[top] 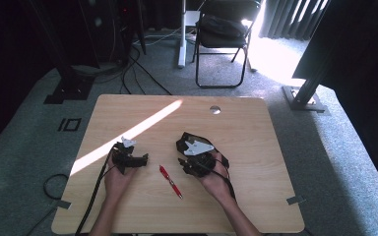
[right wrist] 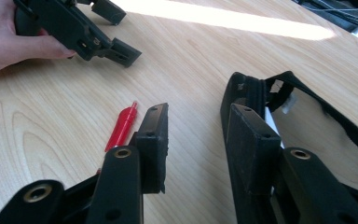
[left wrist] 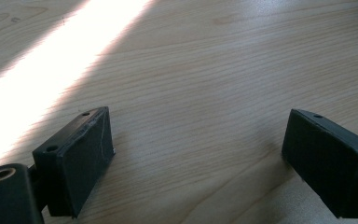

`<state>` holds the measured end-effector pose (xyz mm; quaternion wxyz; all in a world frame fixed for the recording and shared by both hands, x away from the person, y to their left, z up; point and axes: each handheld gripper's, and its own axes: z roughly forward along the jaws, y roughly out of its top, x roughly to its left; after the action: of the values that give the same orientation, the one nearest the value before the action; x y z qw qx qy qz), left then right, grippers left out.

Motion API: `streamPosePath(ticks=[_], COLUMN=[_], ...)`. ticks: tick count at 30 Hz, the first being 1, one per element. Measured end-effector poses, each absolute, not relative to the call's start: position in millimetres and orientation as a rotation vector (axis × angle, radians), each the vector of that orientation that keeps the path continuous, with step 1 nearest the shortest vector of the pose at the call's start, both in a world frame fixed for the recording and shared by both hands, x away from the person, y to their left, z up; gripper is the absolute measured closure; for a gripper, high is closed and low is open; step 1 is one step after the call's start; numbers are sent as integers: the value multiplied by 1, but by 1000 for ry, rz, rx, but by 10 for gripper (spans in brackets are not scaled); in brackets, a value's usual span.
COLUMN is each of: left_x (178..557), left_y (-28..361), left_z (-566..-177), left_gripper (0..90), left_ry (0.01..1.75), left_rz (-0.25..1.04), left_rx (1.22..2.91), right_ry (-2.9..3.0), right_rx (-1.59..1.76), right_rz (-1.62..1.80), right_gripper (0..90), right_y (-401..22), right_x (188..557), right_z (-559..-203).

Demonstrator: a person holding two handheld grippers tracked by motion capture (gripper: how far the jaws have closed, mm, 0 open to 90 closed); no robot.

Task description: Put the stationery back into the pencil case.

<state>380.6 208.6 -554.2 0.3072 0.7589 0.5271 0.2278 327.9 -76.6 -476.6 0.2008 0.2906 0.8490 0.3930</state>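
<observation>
A slim red pen with a dark tip lies diagonally at lower centre of the bench, between the hands. Left tongs gape, released. Right tongs stand parted beside a black strapped pouch, gripping nothing.

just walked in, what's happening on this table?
A person sits at a wooden table with a gripper in each hand. The left gripper rests on the bare wood, jaws wide open with nothing between them. The right gripper is also open; one of its jaws sits against a black pouch, though it isn't clear whether it grips it. A red pen lies untouched between the two hands.
</observation>
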Motion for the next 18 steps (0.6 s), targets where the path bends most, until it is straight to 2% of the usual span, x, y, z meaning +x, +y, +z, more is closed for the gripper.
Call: streamPosePath(ticks=[18], left_x=[381], left_y=[209], left_z=[-554], left_gripper=[89], left_ry=[1394], left_rz=[603], left_rx=[2008], right_ry=[2408], right_rx=[786], right_rz=[1092], right_gripper=[584], right_y=[-63], right_x=[324], right_z=[-485])
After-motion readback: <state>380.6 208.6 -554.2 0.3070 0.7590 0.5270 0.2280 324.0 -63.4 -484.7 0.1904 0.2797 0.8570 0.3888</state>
